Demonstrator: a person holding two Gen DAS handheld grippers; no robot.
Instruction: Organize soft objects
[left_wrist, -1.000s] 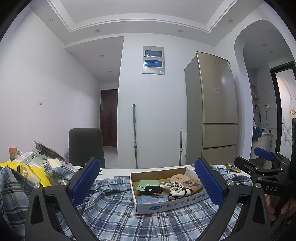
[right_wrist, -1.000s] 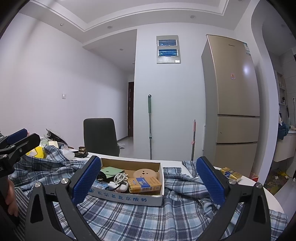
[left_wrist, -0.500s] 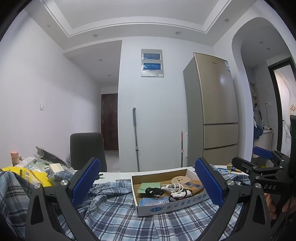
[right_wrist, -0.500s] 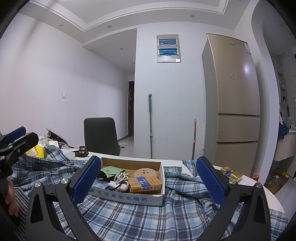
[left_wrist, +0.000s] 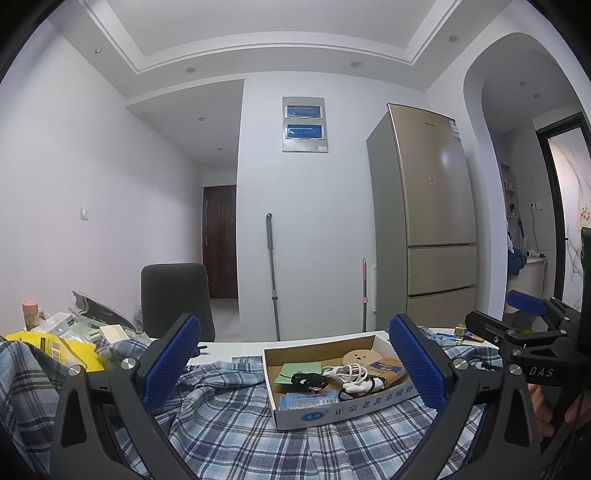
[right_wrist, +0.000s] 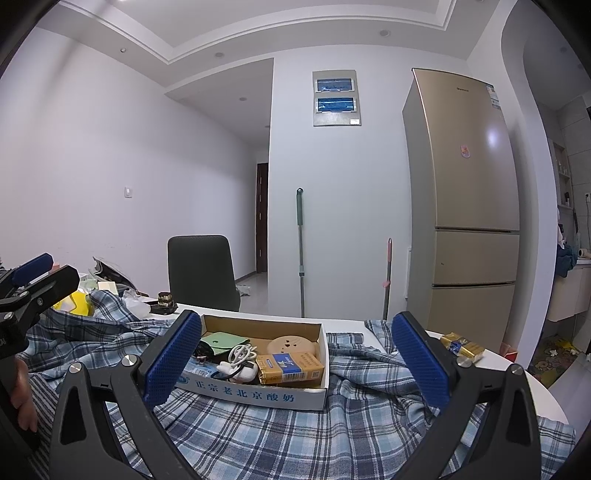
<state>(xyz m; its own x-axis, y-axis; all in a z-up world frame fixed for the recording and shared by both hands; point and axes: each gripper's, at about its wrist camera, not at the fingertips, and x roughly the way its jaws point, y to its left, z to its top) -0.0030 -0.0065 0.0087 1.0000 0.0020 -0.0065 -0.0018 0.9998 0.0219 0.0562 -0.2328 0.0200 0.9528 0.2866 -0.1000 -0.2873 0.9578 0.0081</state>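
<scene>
Nothing folded yet: plaid shirt (right_wrist: 295, 435) lies rumpled under the cardboard box (right_wrist: 258, 397), seemingly untouched; my left gripper (left_wrist: 295, 365) and right gripper (right_wrist: 297, 363) hover open, empty.

Soft woven cloth, a blue-and-white plaid shirt (right_wrist: 295, 435), lies rumpled and matt across the smooth white tabletop (right_wrist: 347, 324). On it sits a shallow cardboard box (right_wrist: 258, 395), plain brown paper inside, white printed outside. In the box: a glossy orange-and-blue packet (right_wrist: 290, 367), a rubbery white cable (right_wrist: 242, 354) and a matt green paper sleeve (right_wrist: 221, 339). Both tools show matt black plastic frames with bright metal screws; the left tool (left_wrist: 291, 365) and the right tool (right_wrist: 295, 362) carry blue pads (right_wrist: 173, 356) with a rough, dotted grip texture. Far right, the fridge (right_wrist: 469, 206) gleams in brushed champagne metal. Far left, a crinkly yellow plastic bag (left_wrist: 55, 349) shines.
</scene>
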